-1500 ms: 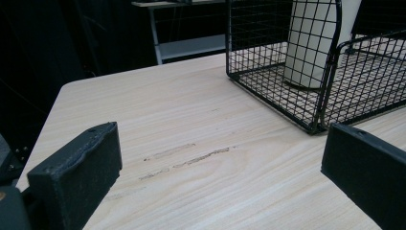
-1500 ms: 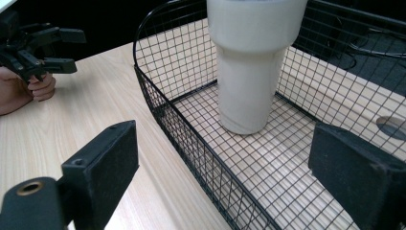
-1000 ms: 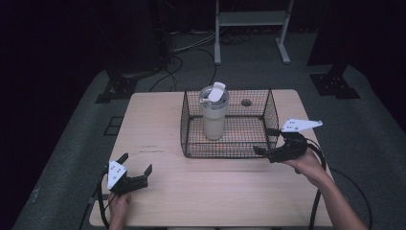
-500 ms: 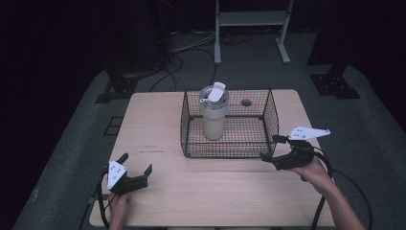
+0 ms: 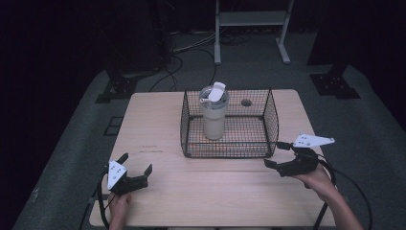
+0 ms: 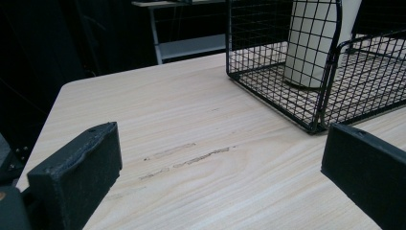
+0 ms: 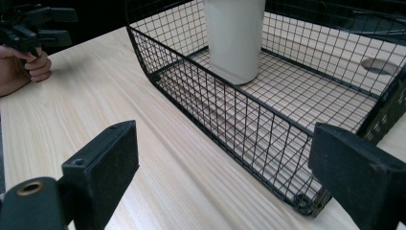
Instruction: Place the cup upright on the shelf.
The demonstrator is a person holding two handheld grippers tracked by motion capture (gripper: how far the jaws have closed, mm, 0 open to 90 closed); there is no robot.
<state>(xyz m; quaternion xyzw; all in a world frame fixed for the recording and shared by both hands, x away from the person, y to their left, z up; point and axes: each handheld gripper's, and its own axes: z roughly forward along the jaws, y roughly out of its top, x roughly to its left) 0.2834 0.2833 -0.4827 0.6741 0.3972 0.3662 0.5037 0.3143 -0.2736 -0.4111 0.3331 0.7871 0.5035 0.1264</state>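
Both sets of jaws are spread wide with nothing between them. The left gripper [image 5: 135,173] sits low at the desk's near-left corner, jaws aimed toward the far right, and its own view looks across bare wood at the basket's near-left corner. The right gripper [image 5: 277,154] hovers just off the basket's near-right corner, close but not touching as far as I can tell, jaws pointing left across the desk.

The wire basket [image 5: 229,152] sits at the middle of the desk toward the far edge, long side running left to right. Inside it, in the left half, the cream tumbler [image 5: 213,120] stands upright, long axis vertical, with its lid [image 5: 213,93] flipped up; the lid detail is kinda blurry from up top. There's a round hole [image 5: 246,102] in the desk [image 5: 210,191] behind the mesh.

Compared to a second ago, the right gripper has pulled back from the basket's right side toward the near edge. The left one hasn't budged, same for the tumbler.
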